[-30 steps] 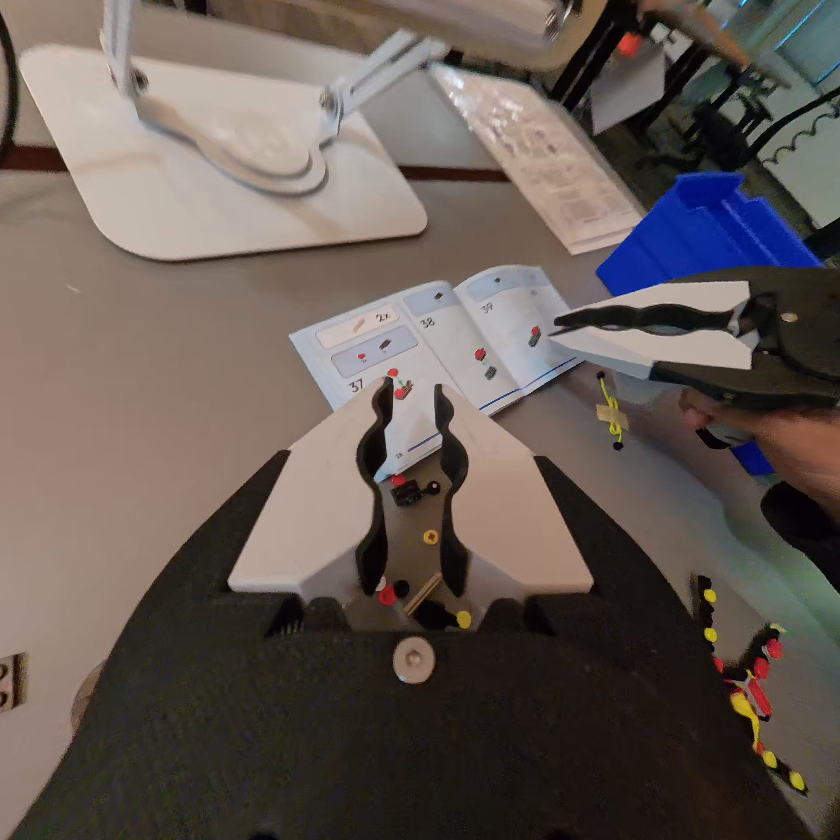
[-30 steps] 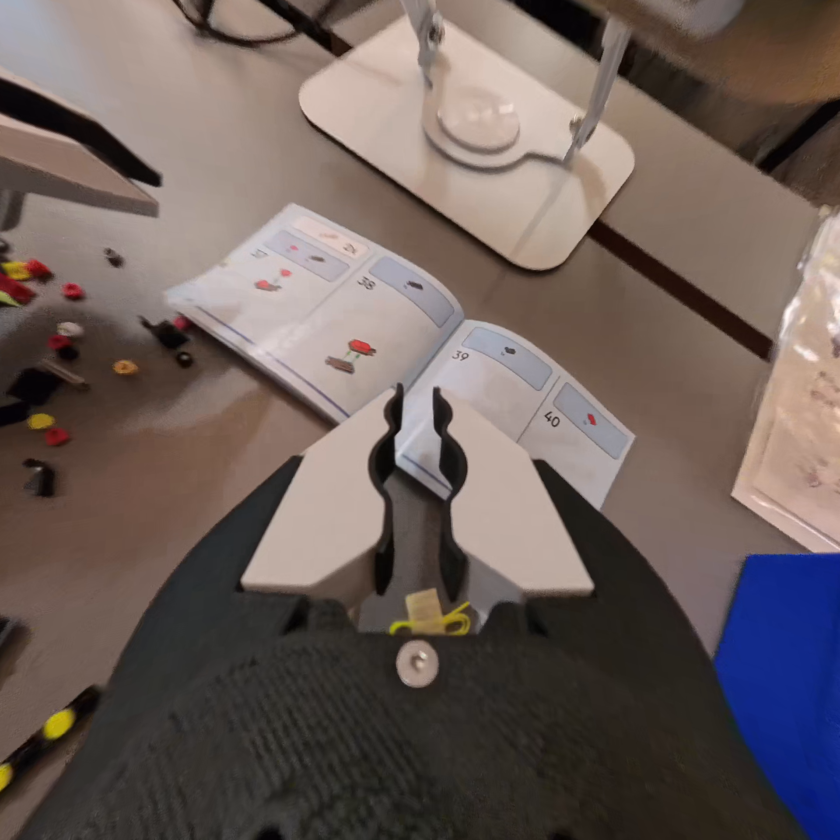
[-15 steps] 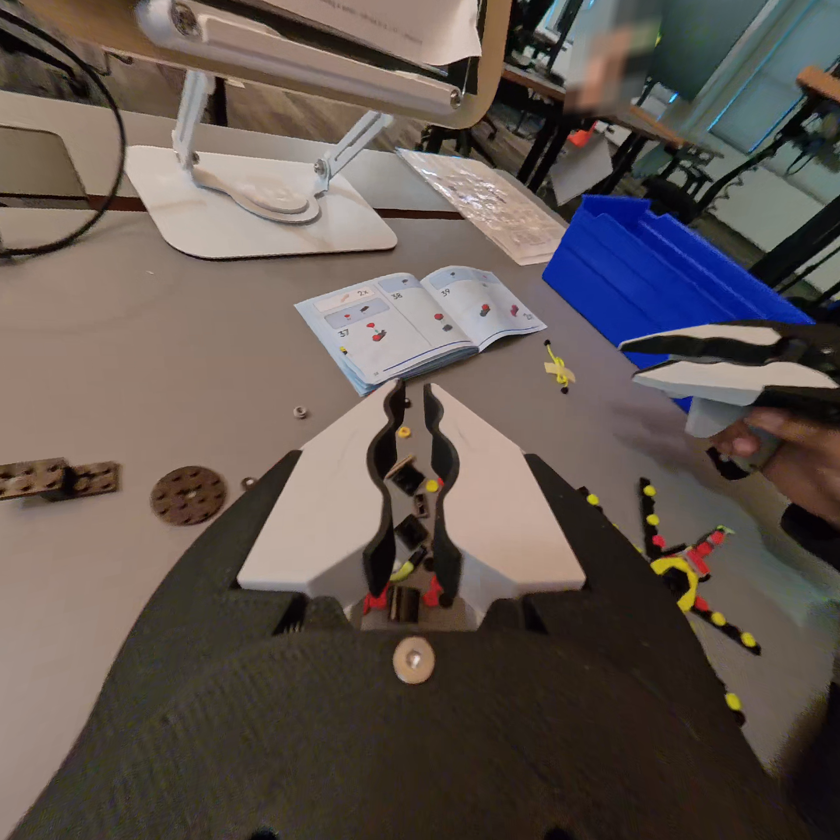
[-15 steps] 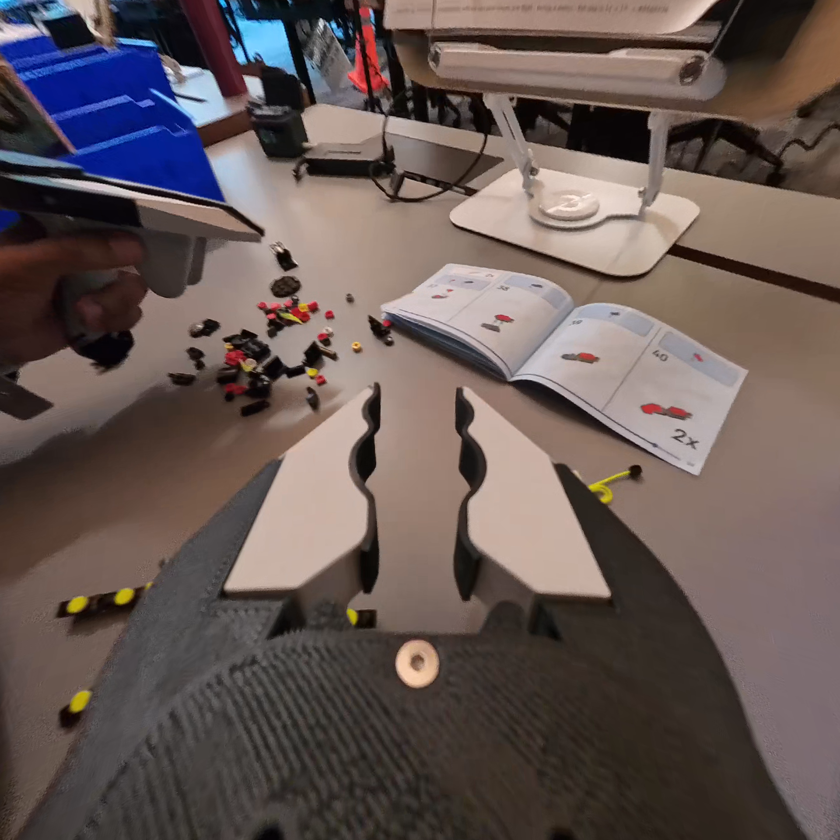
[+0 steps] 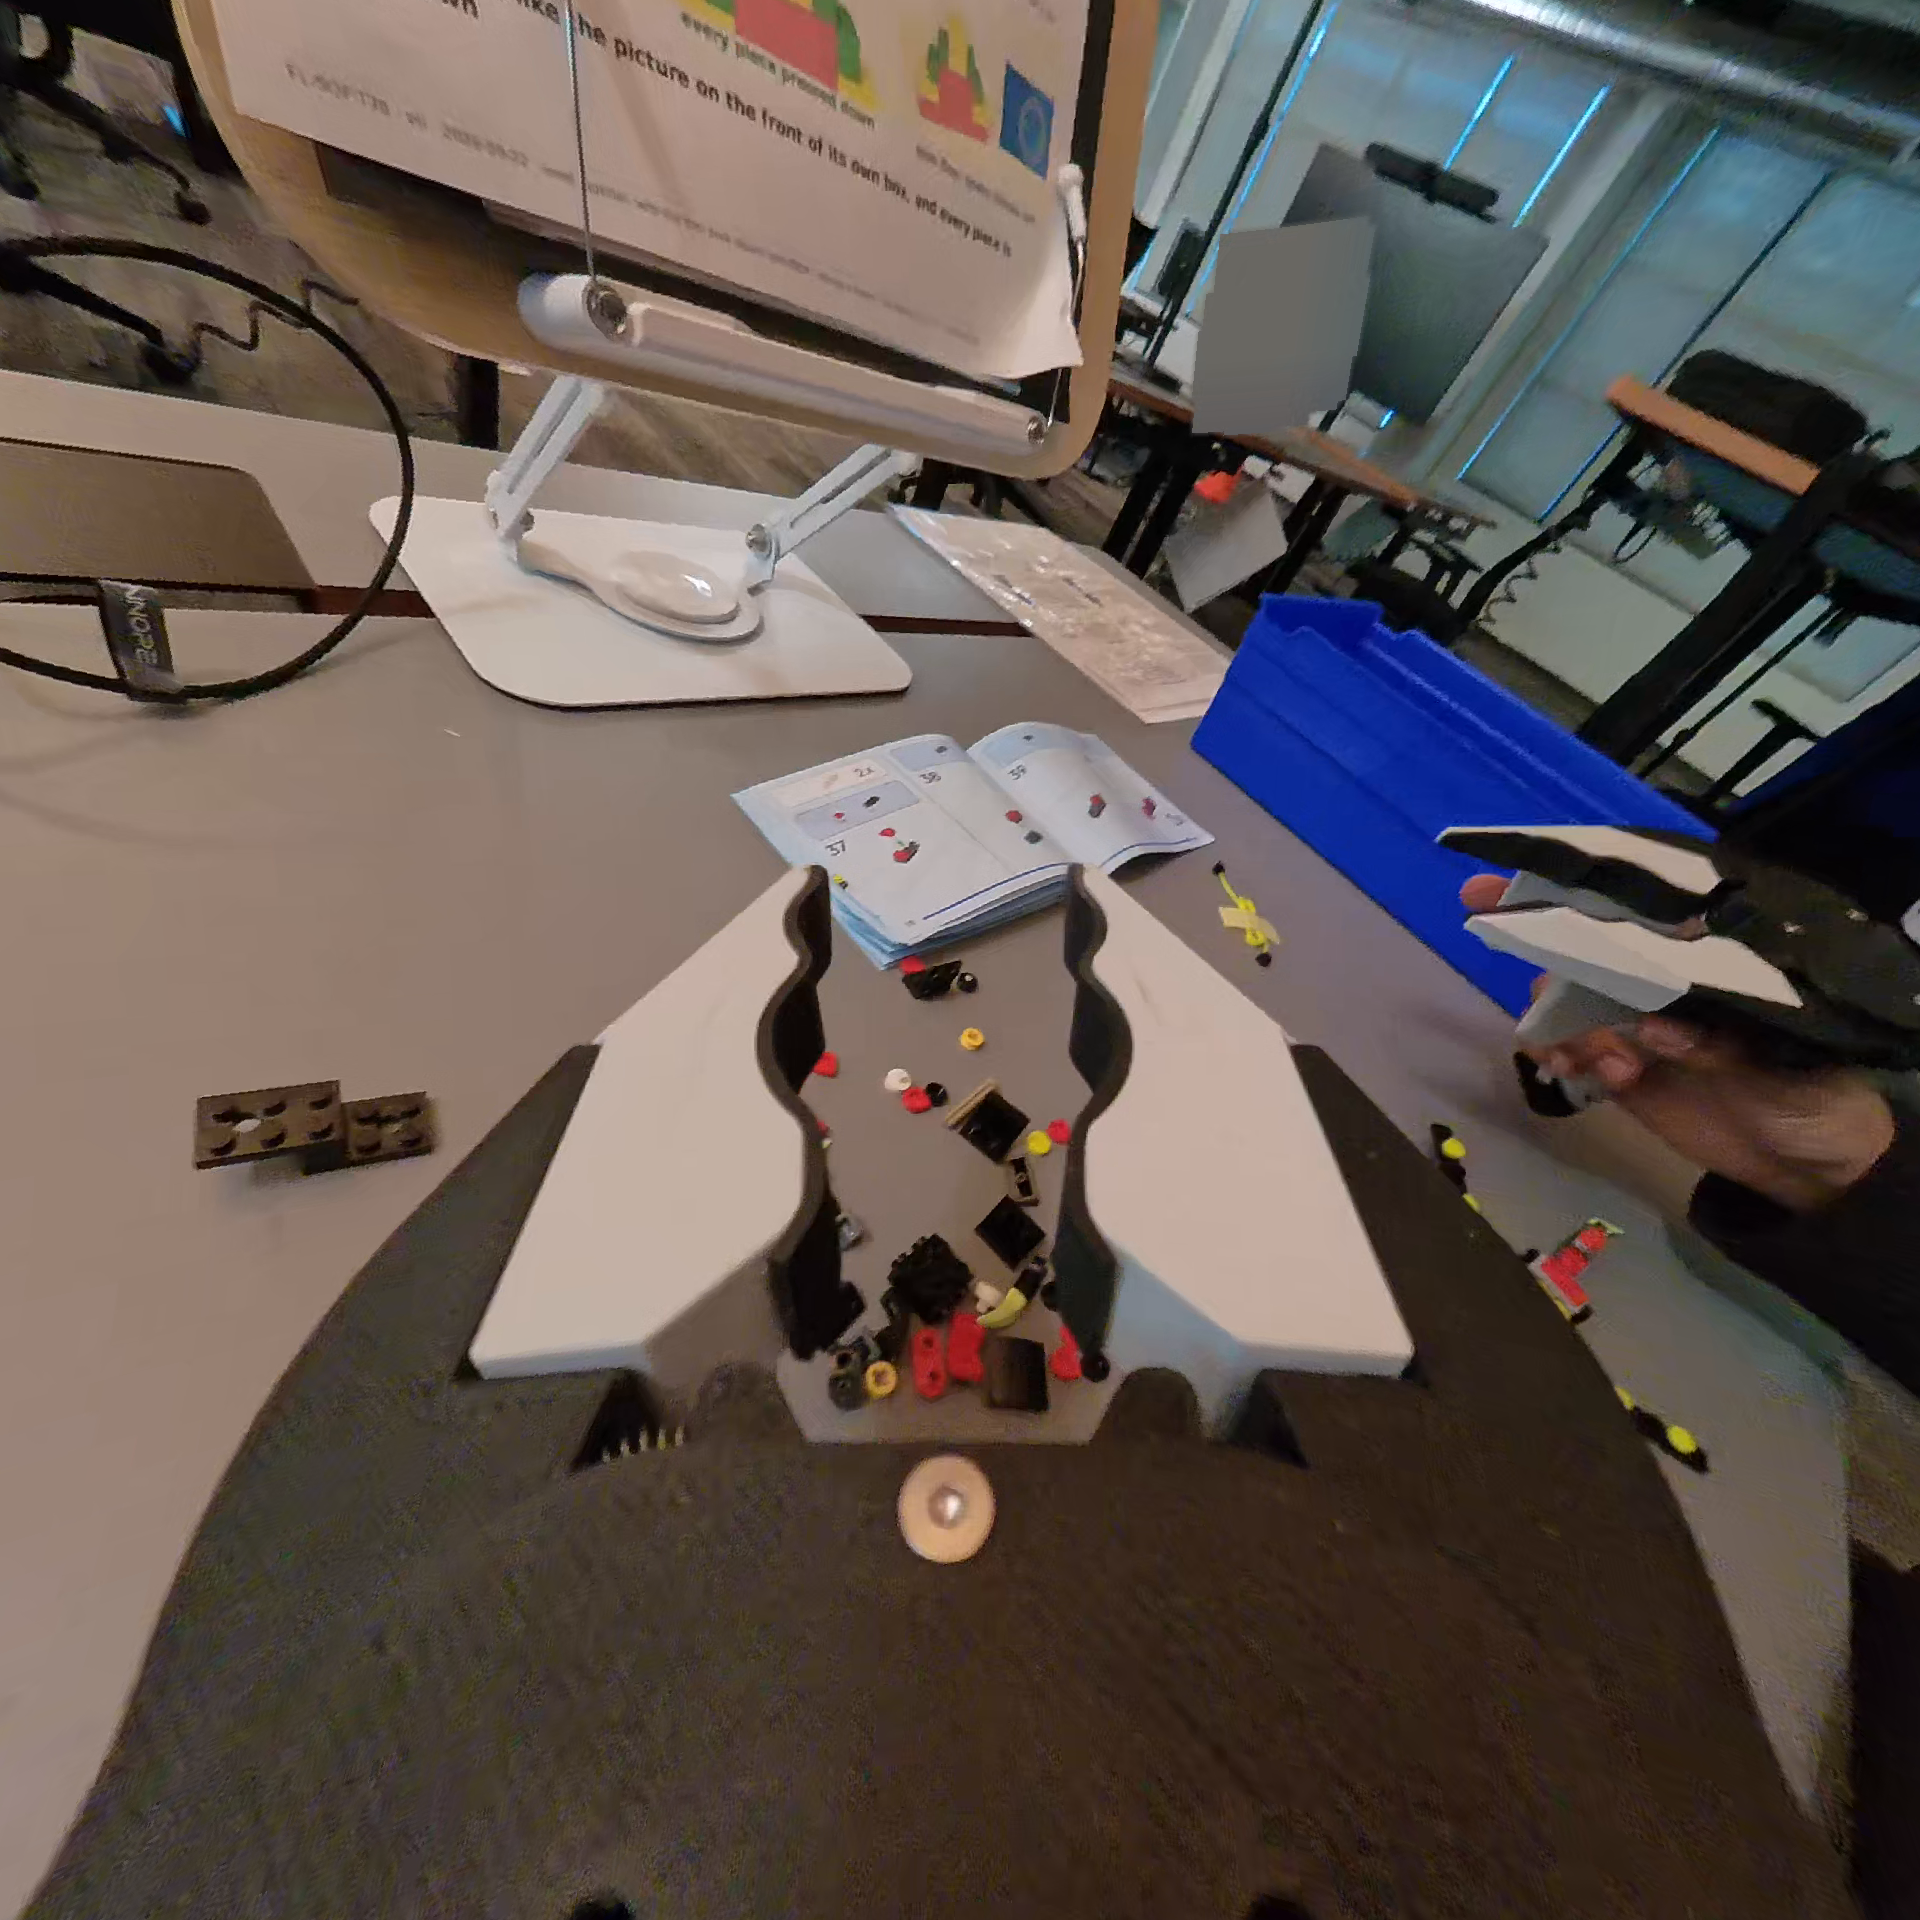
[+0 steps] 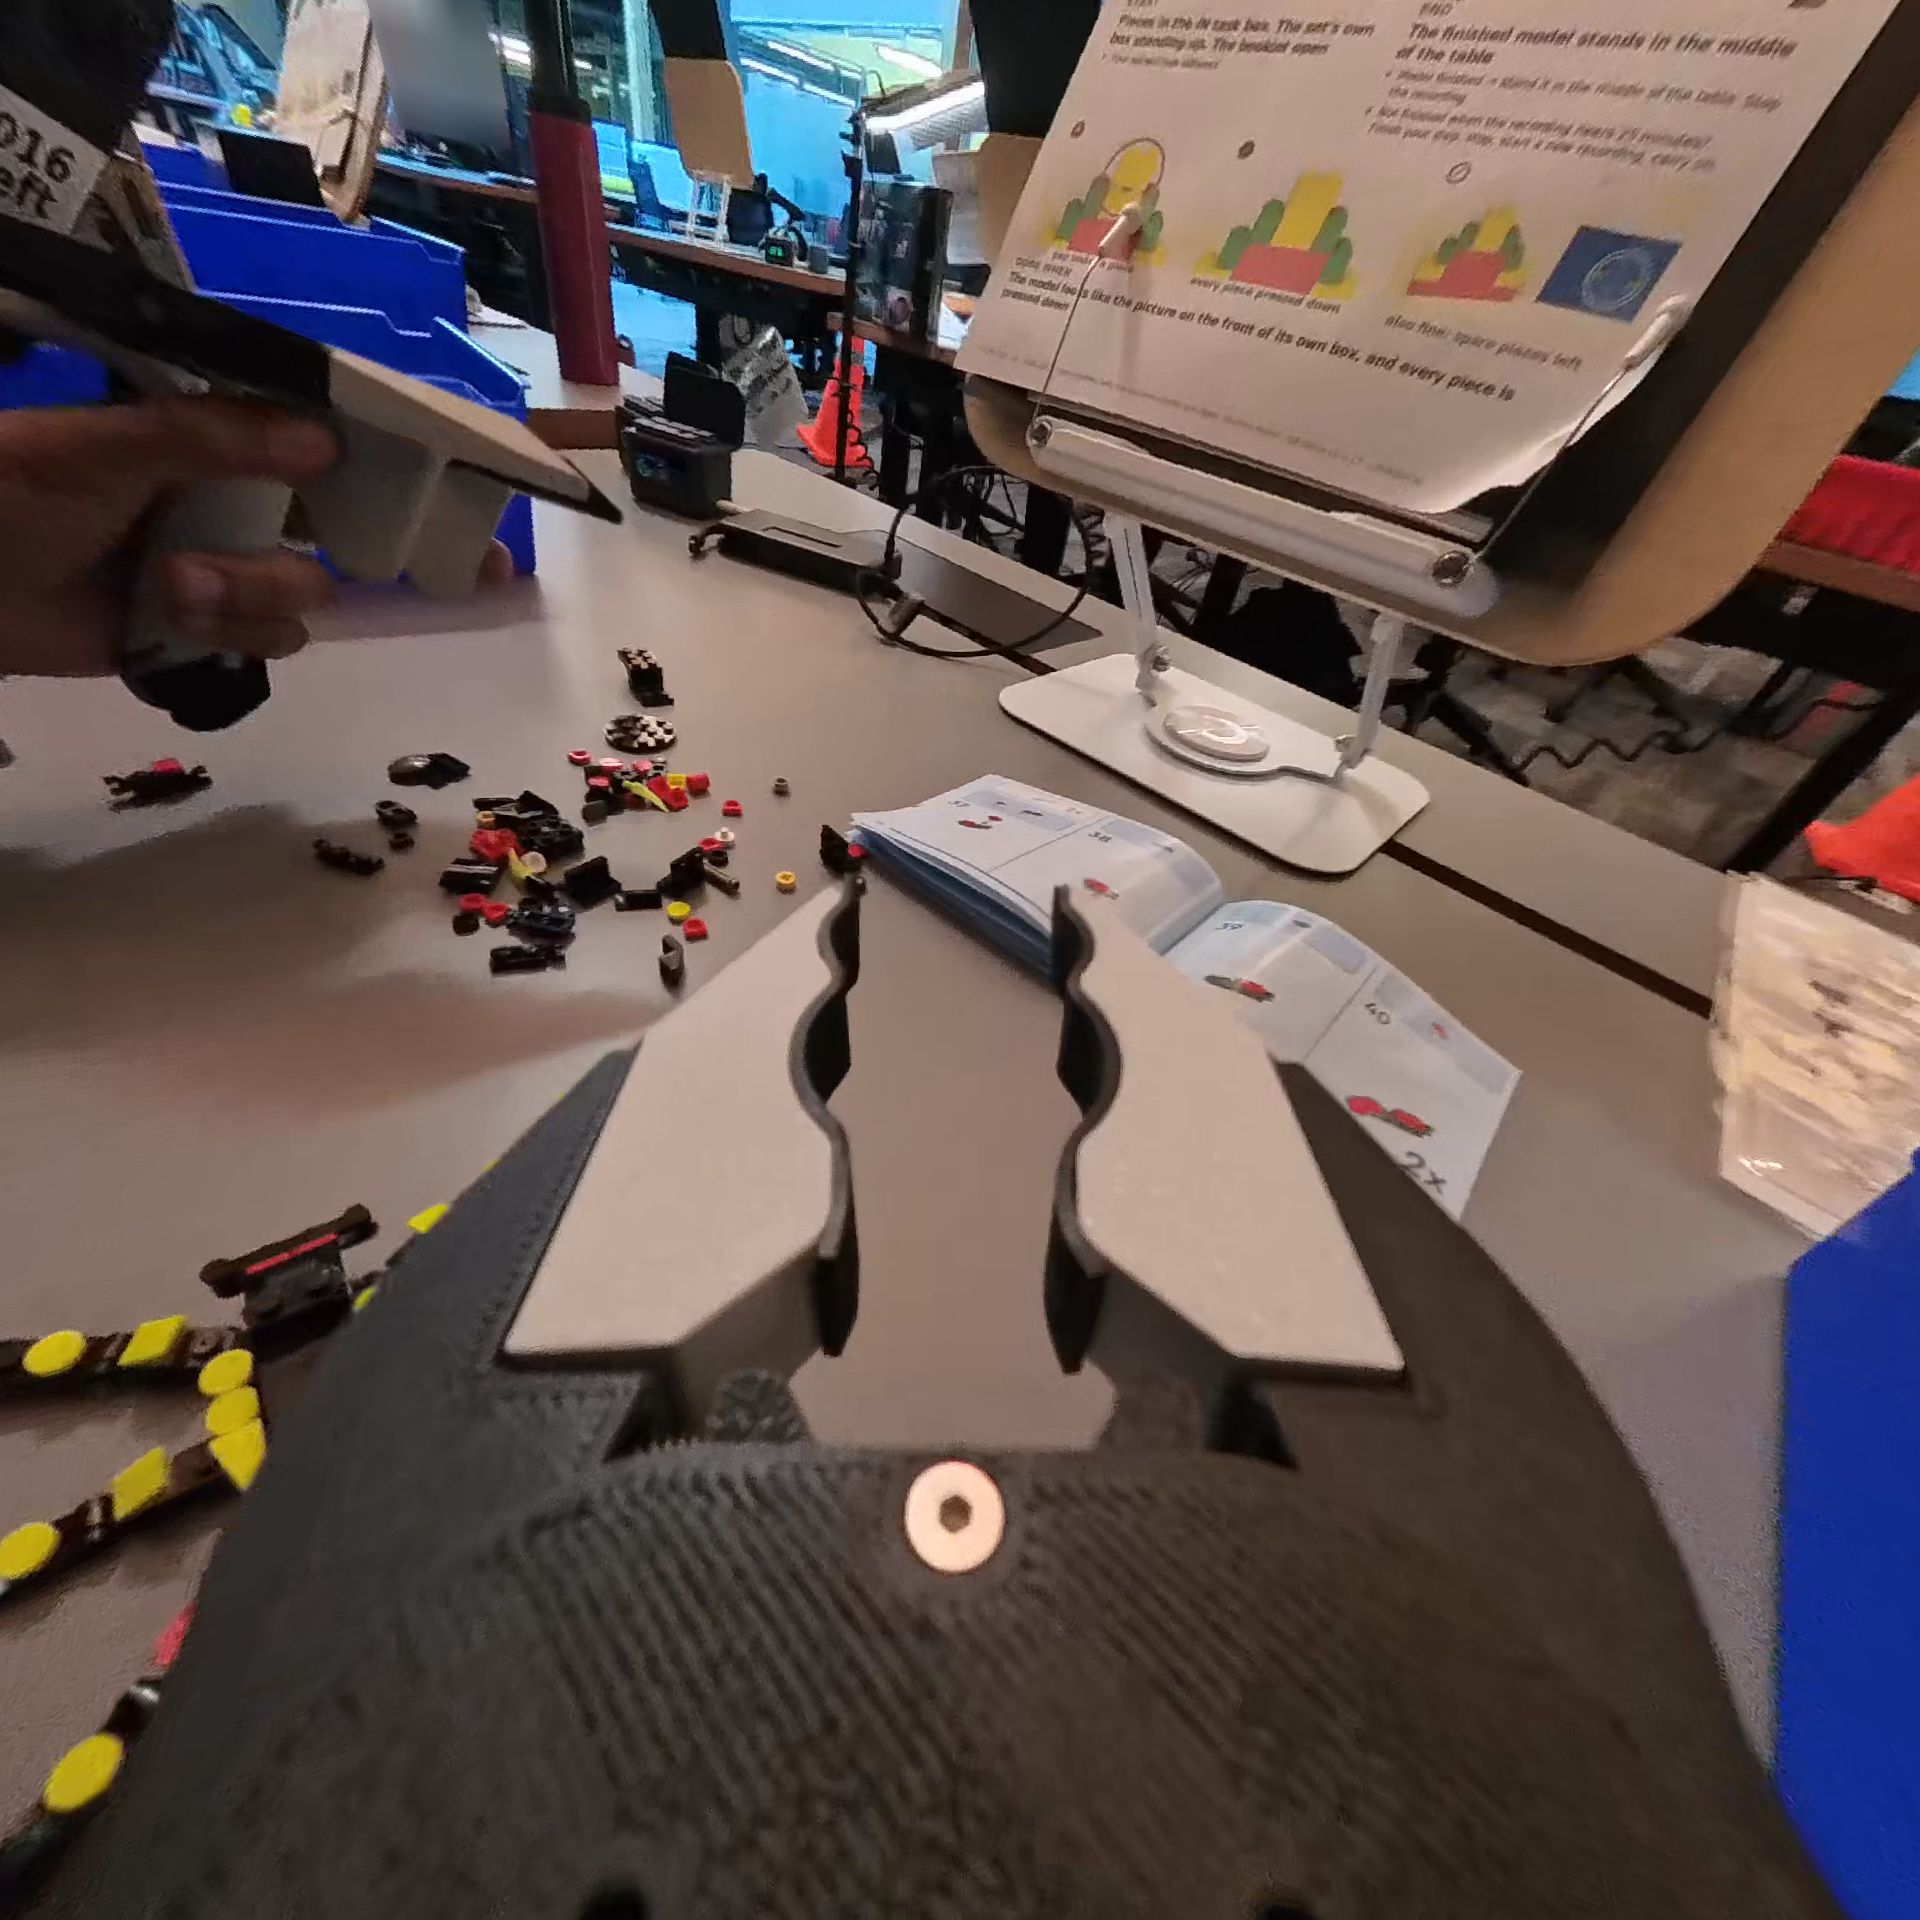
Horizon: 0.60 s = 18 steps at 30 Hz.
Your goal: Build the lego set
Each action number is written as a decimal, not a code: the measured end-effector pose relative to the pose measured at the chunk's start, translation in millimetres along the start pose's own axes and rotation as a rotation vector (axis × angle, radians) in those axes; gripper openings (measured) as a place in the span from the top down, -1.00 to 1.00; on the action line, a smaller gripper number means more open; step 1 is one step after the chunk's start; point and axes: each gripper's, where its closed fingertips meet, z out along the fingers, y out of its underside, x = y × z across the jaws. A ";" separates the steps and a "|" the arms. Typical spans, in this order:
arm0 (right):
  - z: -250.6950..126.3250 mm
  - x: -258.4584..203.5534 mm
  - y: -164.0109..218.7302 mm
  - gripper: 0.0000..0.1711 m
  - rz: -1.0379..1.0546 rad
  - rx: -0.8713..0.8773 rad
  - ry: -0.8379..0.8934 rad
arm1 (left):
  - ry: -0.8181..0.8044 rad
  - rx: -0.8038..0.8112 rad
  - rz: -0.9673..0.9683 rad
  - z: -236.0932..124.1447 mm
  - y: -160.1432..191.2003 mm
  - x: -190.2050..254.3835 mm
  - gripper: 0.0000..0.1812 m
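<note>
My left gripper [image 5: 945, 891] is open and empty, held above a scatter of small black, red and yellow lego pieces [image 5: 961, 1226] on the grey table. The same pieces [image 6: 566, 852] lie left of centre in the right wrist view. My right gripper [image 6: 956, 904] is open and empty, above bare table in front of the open instruction booklet [image 6: 1174, 935]. The booklet [image 5: 971, 821] lies just beyond my left fingertips. A black and yellow part-built model [image 6: 145, 1382] lies at the lower left, near my right gripper. A black plate assembly [image 5: 312, 1124] lies to the left.
A white stand [image 5: 644, 613] holding a board with a printed sheet is at the back. A blue bin [image 5: 1413, 748] stands at the right, next to a clear bag [image 5: 1070, 603]. A small yellow piece [image 5: 1245, 920] lies right of the booklet. Black cables [image 5: 260, 499] lie back left. Left tips to right tips: about 20 cm.
Both grippers have lifted and pulled back from the table, so more of the room shows. Both jaws have opened from nearly shut. The right gripper has moved away from the small yellow piece.
</note>
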 end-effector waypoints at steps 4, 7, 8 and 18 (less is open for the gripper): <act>-1.2 2.7 6.9 0.64 -0.019 -0.027 0.004 | -0.002 0.009 -0.003 -2.1 -1.5 -2.0 0.64; -1.1 1.0 6.6 0.68 0.008 -0.026 -0.011 | 0.006 0.007 -0.003 -3.5 -1.3 -3.0 0.71; -1.1 0.7 6.2 0.68 0.016 -0.024 -0.013 | -0.002 -0.001 0.001 -3.9 0.0 -5.3 0.71; 0.3 5.3 13.7 0.72 0.098 -0.027 -0.017 | -0.057 -0.040 0.013 -5.1 8.2 -20.6 0.76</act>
